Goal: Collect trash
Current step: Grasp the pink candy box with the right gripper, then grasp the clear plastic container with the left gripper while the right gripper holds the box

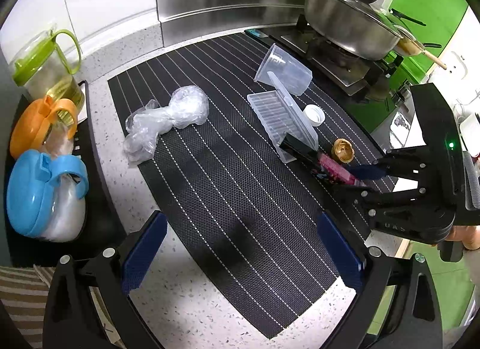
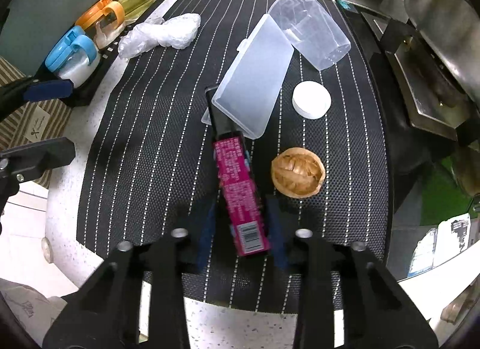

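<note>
Currently, the left wrist view shows the left gripper (image 1: 243,256) with jaws wide apart, nothing between them, hovering over the striped mat (image 1: 228,181). A crumpled plastic bag (image 1: 168,121) lies ahead near the mat's left edge. At right, the right gripper (image 1: 364,176) reaches down onto the pink box (image 1: 333,166).

From the right wrist view, the pink box (image 2: 240,196) lies on the mat between the right gripper's (image 2: 240,229) blue pads, which appear pressed against its sides, though shadow hides the contact. Its far end sits under the clear case (image 2: 255,79). A walnut shell (image 2: 298,176) lies just beside it. Lift straight up, slowly, so the case slides off without scattering.
</note>
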Action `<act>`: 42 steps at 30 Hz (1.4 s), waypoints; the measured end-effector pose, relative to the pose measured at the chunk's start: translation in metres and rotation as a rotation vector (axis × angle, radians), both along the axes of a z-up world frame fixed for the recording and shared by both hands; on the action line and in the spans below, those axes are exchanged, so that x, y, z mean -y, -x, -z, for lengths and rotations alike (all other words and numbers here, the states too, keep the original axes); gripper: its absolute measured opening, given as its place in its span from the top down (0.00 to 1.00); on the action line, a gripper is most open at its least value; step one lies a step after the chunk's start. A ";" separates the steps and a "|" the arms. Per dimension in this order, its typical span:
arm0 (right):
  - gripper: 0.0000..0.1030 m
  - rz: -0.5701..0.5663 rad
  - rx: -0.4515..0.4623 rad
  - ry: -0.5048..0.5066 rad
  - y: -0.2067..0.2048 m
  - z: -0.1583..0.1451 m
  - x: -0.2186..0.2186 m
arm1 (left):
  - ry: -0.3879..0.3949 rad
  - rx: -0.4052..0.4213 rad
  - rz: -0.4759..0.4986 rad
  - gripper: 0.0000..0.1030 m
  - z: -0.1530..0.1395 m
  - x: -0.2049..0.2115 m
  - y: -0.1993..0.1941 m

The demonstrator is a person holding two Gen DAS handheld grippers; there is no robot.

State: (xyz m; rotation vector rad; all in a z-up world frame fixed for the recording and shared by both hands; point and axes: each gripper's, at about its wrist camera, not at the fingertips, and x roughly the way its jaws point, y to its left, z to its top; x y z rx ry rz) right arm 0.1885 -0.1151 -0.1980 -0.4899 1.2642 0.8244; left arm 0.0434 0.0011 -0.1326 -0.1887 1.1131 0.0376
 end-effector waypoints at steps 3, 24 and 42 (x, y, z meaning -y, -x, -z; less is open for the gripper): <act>0.77 -0.007 0.001 -0.007 0.002 -0.002 -0.002 | 0.002 0.003 0.002 0.07 -0.001 0.000 0.000; 0.78 0.010 0.045 -0.146 0.024 -0.064 0.014 | -0.019 0.047 0.034 0.07 -0.030 0.014 -0.009; 0.78 0.148 0.114 -0.115 -0.016 -0.085 0.067 | 0.012 0.023 0.037 0.07 -0.020 0.034 -0.079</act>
